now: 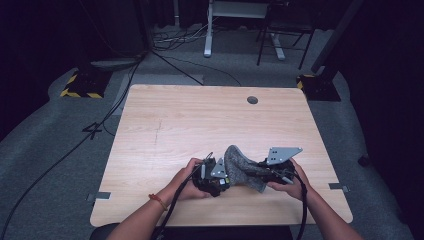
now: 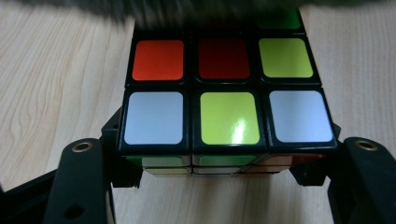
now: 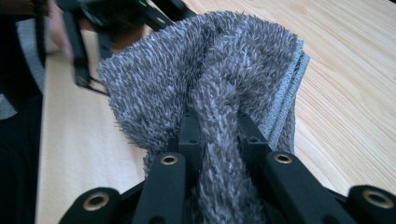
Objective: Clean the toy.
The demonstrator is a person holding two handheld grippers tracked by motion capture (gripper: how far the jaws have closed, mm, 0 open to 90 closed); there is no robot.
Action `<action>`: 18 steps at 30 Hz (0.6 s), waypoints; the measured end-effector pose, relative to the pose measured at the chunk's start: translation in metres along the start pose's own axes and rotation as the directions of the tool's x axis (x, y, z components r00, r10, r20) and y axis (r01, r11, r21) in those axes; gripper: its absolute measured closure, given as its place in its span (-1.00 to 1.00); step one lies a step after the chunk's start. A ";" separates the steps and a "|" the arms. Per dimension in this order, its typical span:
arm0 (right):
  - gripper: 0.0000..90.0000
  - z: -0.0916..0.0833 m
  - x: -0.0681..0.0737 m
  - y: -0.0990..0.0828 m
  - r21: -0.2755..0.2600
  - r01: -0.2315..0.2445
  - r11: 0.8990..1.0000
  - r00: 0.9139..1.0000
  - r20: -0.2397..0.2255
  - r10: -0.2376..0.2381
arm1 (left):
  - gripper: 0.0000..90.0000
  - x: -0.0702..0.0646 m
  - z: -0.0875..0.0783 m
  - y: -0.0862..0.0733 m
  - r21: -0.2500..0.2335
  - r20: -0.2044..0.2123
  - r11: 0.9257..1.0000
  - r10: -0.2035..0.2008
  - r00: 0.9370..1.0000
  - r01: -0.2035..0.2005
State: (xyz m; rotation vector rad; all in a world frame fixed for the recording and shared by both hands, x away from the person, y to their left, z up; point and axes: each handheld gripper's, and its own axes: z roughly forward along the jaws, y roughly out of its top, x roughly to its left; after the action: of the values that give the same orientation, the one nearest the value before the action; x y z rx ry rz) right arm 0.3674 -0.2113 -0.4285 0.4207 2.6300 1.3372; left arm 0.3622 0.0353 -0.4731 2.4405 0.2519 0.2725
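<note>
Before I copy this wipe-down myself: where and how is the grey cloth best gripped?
Grip a bunched fold of the grey microfibre cloth, coming from its near edge. It is limp and fluffy, so gathered pile fills the jaws, as in the right gripper, while the rest drapes free.

Puzzle cube (image 2: 224,112) clamped by left gripper (image 2: 224,172) (jaws tight), wooden table (image 2: 51,79)
</note>
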 end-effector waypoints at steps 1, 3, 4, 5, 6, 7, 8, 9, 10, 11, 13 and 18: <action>0.70 0.003 0.003 0.003 0.007 0.013 1.000 1.000 -0.010 -0.013 | -0.25 0.000 0.001 0.002 -0.006 0.002 1.000 0.004 1.000 -0.004; 0.70 0.008 0.008 0.007 0.020 0.035 0.999 0.999 -0.018 -0.035 | -0.25 -0.001 0.001 0.006 0.003 0.000 1.000 0.015 1.000 -0.015; 0.70 0.010 0.010 0.009 0.022 0.046 0.999 0.999 -0.020 -0.045 | -0.25 -0.002 0.002 0.007 0.006 -0.014 1.000 0.015 1.000 -0.015; 0.70 0.013 0.014 0.013 0.025 0.060 0.998 0.998 -0.022 -0.059 | -0.25 -0.002 0.002 0.008 -0.001 -0.014 1.000 0.012 1.000 -0.012; 0.70 0.015 0.016 0.016 0.025 0.068 0.997 0.997 -0.023 -0.067 | -0.25 -0.002 0.002 0.008 0.000 0.000 1.000 0.002 1.000 -0.002; 0.70 0.018 0.019 0.018 0.027 0.075 0.997 0.997 -0.024 -0.074 | -0.25 -0.002 0.002 0.008 0.002 0.001 1.000 0.002 1.000 -0.002; 0.70 0.020 0.021 0.020 0.027 0.079 0.997 0.997 -0.023 -0.078 | -0.25 -0.003 0.002 0.008 0.010 -0.008 1.000 -0.003 1.000 0.003; 0.69 0.024 0.023 0.021 0.039 0.093 0.995 0.996 -0.014 -0.092 | -0.25 -0.003 0.002 0.008 0.012 -0.014 1.000 -0.009 1.000 0.009; 0.69 0.025 0.024 0.022 0.045 0.096 0.994 0.995 -0.006 -0.095 | -0.25 -0.002 0.001 0.006 0.009 -0.011 1.000 -0.015 1.000 0.015; 0.69 0.026 0.024 0.022 0.044 0.092 0.995 0.996 -0.002 -0.092 | -0.25 -0.001 0.000 0.005 0.005 -0.007 1.000 -0.025 1.000 0.025; 0.69 0.027 0.023 0.022 0.044 0.093 0.995 0.996 0.006 -0.094 | -0.25 0.000 -0.002 0.003 -0.007 -0.009 0.999 -0.036 0.999 0.036; 0.70 0.021 0.020 0.020 0.029 0.099 0.995 0.995 0.026 -0.100 | -0.25 0.002 -0.009 0.001 -0.032 -0.009 0.999 -0.042 0.999 0.042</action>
State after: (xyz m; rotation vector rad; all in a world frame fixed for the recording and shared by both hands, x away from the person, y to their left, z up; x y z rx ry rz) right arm 0.3577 -0.1775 -0.4246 0.3050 2.6124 1.2578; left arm 0.3615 0.0402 -0.4656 2.4001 0.3004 0.2675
